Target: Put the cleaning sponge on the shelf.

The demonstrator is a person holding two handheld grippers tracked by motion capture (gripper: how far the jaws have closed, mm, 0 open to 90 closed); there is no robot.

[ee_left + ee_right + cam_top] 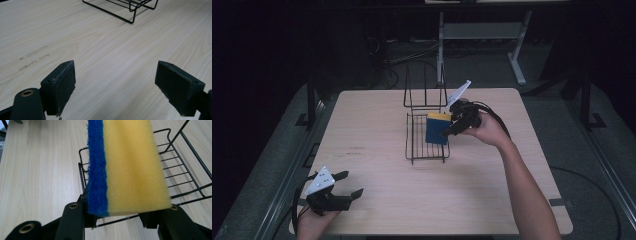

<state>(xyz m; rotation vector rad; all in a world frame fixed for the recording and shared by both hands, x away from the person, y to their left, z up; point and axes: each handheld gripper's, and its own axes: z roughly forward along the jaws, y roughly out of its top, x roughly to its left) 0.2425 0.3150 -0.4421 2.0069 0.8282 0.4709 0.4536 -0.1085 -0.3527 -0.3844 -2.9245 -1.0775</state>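
right now my right gripper (451,131) is clamped on the sponge (437,128), held upright over the wire rack (426,150). left gripper (346,184) sits wide apart, holding nothing. if i let go tilted, the sponge could snag a wire and tumble out.

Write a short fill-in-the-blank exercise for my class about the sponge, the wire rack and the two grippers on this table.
1. The right gripper is shut on a yellow and ____ sponge.
2. The sponge is held above a black wire ____.
3. The left gripper has its jaws ____, with nothing between them.
4. The table top is made of pale ____.

Missing words: blue; rack; open; wood
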